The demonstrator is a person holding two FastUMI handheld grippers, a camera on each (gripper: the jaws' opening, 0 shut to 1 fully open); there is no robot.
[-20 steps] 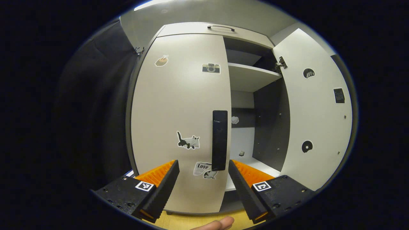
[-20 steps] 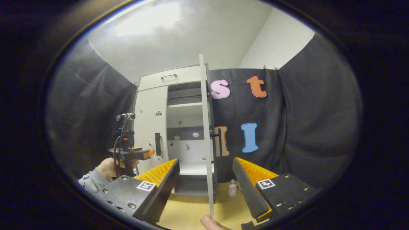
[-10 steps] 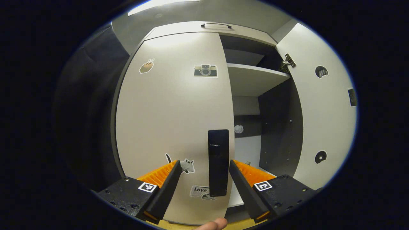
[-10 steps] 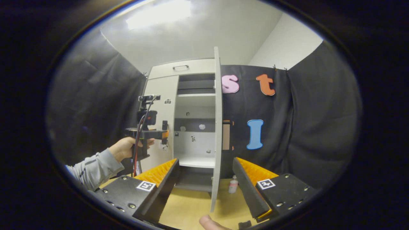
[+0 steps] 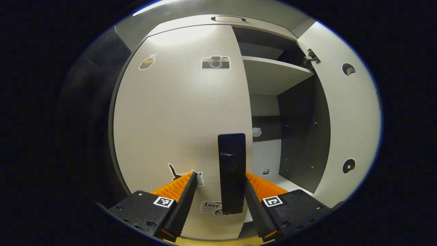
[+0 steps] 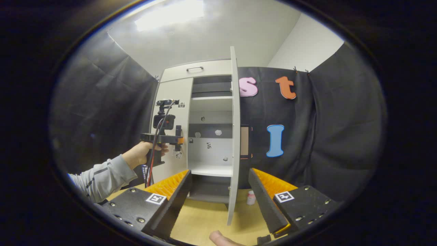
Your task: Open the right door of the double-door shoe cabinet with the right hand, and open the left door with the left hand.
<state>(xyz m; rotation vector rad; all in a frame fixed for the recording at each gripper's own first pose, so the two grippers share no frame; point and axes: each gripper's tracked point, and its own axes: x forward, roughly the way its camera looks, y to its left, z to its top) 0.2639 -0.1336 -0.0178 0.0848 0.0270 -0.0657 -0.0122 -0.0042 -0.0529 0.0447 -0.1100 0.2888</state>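
Observation:
The white shoe cabinet's left door (image 5: 177,112) is closed and carries stickers. Its black vertical handle (image 5: 232,171) stands between the fingers of my left gripper (image 5: 220,176), which is open with a gap on each side. The right door (image 5: 344,119) is swung wide open, baring the shelf (image 5: 273,73). In the right gripper view that door (image 6: 234,136) is edge-on, with its handle (image 6: 244,141) on the far face. My right gripper (image 6: 219,172) is open, holds nothing and sits back from the door. The left gripper (image 6: 170,138) is held by a hand at the left door's handle.
A small bottle (image 6: 251,197) stands on the wooden floor (image 6: 201,218) by the cabinet's right foot. A drawer front with a handle (image 6: 195,68) tops the cabinet. Black cloth walls close in on both sides. A thumb (image 6: 222,237) shows at the bottom edge.
My left gripper has moved in on the left door until its handle lies between the fingers. The right door stays open, and the right gripper has hardly shifted.

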